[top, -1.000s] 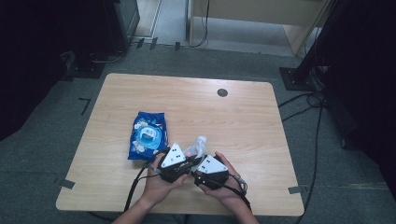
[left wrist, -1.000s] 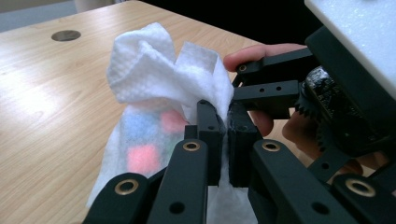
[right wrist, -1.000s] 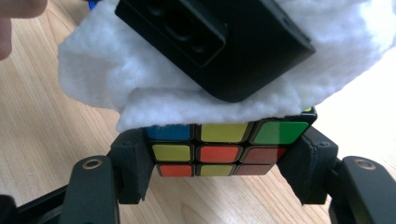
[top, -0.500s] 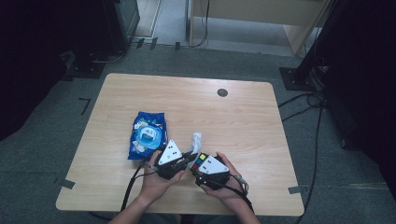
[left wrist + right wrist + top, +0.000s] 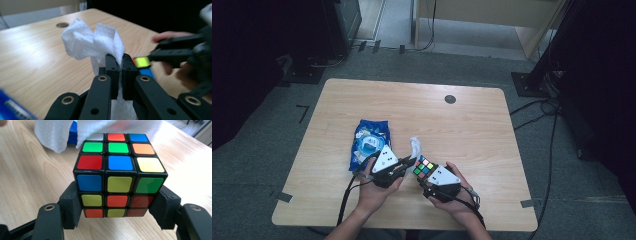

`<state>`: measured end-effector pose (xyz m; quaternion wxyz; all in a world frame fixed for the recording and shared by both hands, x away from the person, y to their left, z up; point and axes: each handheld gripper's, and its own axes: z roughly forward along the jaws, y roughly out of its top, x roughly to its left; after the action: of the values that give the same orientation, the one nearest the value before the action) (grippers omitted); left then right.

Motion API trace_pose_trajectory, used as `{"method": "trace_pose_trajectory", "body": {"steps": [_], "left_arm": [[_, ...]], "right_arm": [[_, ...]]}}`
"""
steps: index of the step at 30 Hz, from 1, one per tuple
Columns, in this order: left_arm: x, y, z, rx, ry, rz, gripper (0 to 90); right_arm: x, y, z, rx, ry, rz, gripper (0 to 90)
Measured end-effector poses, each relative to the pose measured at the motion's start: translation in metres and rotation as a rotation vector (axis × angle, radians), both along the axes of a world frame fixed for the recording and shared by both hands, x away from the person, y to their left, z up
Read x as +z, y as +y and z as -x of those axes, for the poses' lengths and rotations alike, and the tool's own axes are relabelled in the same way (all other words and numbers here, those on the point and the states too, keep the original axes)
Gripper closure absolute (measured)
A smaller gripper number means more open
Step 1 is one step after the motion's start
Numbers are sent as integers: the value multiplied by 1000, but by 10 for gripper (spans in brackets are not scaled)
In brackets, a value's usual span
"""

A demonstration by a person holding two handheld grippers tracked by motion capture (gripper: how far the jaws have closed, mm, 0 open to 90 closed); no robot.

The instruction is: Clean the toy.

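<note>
My right gripper [image 5: 117, 207] is shut on a scrambled colour cube [image 5: 117, 170], its pads pressing the cube's two sides just above the table. In the high view the cube [image 5: 424, 167] sits between the two hands near the table's front edge. The left gripper [image 5: 121, 62] is shut on a crumpled white wipe [image 5: 95, 42] that sticks up past its jaws. The wipe [image 5: 415, 147] hangs just left of and behind the cube [image 5: 142, 62], close to its far top edge [image 5: 50, 135]. I cannot tell whether they touch.
A blue pack of wipes [image 5: 369, 142] lies flat on the wooden table [image 5: 472, 125], left of the hands. A round cable hole [image 5: 450, 99] is at the back right. Black stands and cables crowd the floor around the table.
The left gripper has shifted slightly left and away with the wipe, leaving the cube's top face more exposed in the high view. The right gripper has kept still.
</note>
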<state>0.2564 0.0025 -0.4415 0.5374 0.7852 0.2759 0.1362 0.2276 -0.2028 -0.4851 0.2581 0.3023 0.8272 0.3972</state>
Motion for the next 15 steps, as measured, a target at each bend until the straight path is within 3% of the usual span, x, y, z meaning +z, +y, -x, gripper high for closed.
{"method": "trace_pose_trajectory", "body": {"steps": [3,6,10,15], "left_arm": [[3,-8,8,-57,3,28,877],[-1,-17,11,-84,10,9,877],[-10,-18,7,-74,42,-12,876],[-11,-13,2,-41,42,-18,877]], "right_arm": [[-1,4,1,13,-6,7,354],[-1,7,2,20,-8,12,354],[0,8,4,24,-13,13,354],[0,7,4,16,-19,23,354]]}}
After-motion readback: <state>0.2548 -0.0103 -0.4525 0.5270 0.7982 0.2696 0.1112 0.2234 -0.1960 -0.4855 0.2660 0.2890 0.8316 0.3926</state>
